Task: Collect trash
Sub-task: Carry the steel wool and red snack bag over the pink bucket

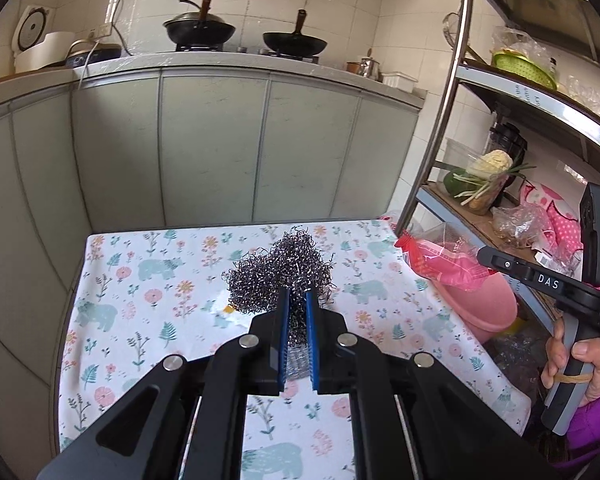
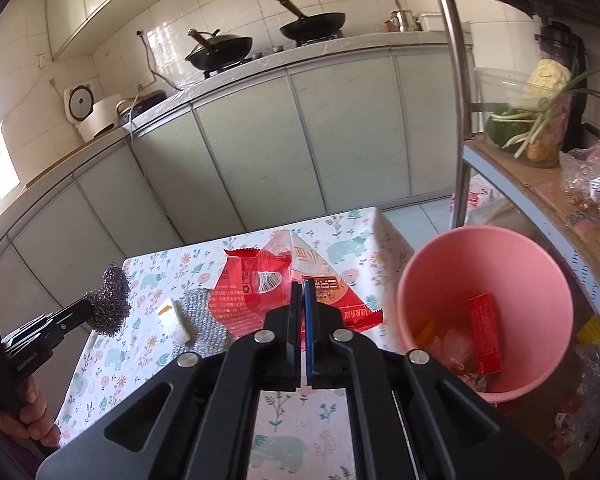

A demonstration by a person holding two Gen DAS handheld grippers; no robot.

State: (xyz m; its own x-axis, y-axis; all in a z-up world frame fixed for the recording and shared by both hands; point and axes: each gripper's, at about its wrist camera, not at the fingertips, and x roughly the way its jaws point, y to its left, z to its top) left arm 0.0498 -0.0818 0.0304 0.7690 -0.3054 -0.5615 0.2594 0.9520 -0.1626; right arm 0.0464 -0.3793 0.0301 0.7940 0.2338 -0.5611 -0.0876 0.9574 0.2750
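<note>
My left gripper (image 1: 298, 294) is shut on a tangled steel-wool scourer (image 1: 278, 270), held above the floral tablecloth (image 1: 148, 288). The right wrist view shows the same scourer (image 2: 110, 300) at the tips of the left gripper (image 2: 88, 306), clear of the table. My right gripper (image 2: 303, 286) is shut on a red and clear plastic snack wrapper (image 2: 260, 292), lifted over the cloth. The wrapper (image 1: 444, 260) also hangs at the right gripper's tips in the left wrist view. A pink bin (image 2: 488, 312) stands just right of the table and holds a red box (image 2: 485, 334) and scraps.
On the cloth lie a small white wrapper (image 2: 175, 320) and a grey mesh pad (image 2: 204, 320). A metal shelf rack (image 2: 456, 92) with vegetables and bags stands to the right. Kitchen cabinets (image 1: 212, 148) with woks on top run behind. A hand (image 1: 580, 364) grips the right handle.
</note>
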